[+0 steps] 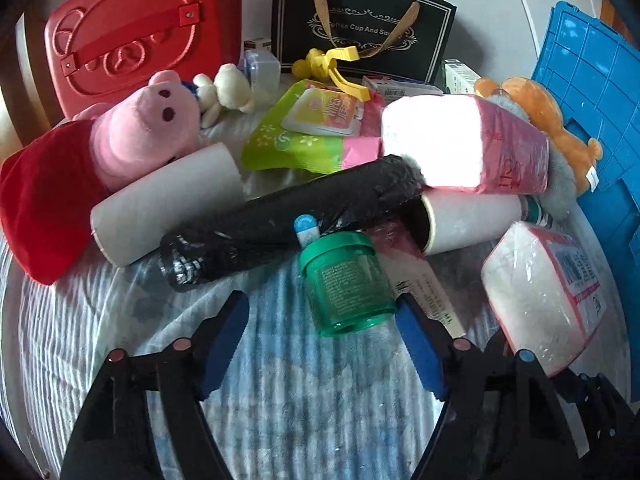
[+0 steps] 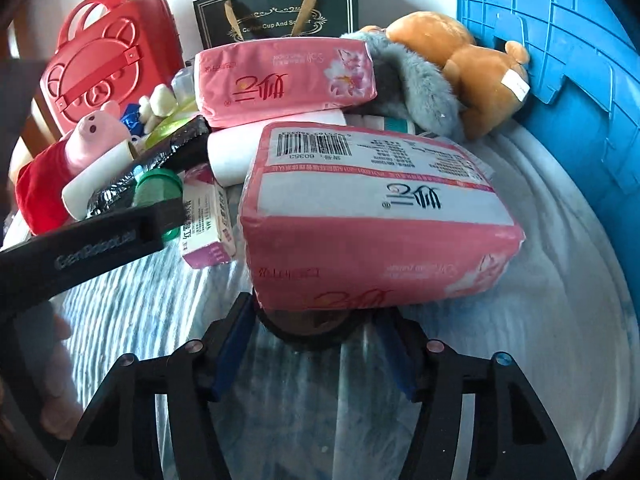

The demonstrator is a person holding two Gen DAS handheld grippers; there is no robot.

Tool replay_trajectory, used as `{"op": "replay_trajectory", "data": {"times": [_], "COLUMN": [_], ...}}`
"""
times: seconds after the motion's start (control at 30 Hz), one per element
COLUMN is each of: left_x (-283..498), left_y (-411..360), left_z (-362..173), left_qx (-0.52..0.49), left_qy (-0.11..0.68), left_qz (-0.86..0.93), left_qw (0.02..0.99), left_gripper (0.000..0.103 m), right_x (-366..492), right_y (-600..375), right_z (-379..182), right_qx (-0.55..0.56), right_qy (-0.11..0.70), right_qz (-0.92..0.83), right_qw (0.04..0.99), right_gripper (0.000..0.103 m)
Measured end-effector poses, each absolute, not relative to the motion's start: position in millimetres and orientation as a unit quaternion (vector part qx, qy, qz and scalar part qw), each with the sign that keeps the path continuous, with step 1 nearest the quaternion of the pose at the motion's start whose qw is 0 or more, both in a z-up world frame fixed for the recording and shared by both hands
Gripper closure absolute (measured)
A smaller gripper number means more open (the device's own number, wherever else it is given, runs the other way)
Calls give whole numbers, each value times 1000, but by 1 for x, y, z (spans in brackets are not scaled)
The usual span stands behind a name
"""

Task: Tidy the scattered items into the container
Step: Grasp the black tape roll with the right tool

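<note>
Approaching with fingers spread wide, the left gripper (image 1: 322, 322) should centre on the green jar (image 1: 346, 280) lying mid-bed, while the right gripper (image 2: 316, 340), also open, nears the pink tissue pack (image 2: 372, 220).

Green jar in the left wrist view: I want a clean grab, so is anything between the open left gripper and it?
Nothing visible. The green jar lies just ahead of the left gripper, only striped cloth between.

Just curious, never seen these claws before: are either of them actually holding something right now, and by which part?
No. The left gripper is open around the green plastic jar, not clamped. The right gripper is open before the pink tissue pack.
</note>
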State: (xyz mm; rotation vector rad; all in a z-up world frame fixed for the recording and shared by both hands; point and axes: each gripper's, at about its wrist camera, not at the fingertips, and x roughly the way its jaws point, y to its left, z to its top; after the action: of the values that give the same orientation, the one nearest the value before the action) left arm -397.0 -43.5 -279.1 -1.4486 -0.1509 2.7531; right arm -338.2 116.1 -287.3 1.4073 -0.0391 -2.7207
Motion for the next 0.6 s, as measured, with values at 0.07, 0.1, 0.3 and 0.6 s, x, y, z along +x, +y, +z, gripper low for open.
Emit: {"op": "replay_trajectory", "data": {"times": [0.07, 0.1, 0.3, 0.6], "left_x": [-403, -408, -399, -367], "left_y": [-46, -45, -35, -27], "left_z": [-287, -291, -290, -282], "left_qx": [-471, -473, -467, -471], "left_qy": [-40, -31, -24, -24], "left_qz": [881, 880, 884, 882], "left_qw": [-1, -9, -11, -1], "left_gripper": [30, 31, 39, 84], "right_x": [-338, -338, -338, -331], "right_y": [117, 117, 116, 114], "right_z": [-287, -288, -289, -289], "right_qx": [456, 455, 445, 437], "right_qy": [-16, -16, -13, 6], "right_qz": [-889, -889, -894, -899], "right_qw": [41, 42, 43, 41], "right_gripper": [42, 41, 40, 45]}}
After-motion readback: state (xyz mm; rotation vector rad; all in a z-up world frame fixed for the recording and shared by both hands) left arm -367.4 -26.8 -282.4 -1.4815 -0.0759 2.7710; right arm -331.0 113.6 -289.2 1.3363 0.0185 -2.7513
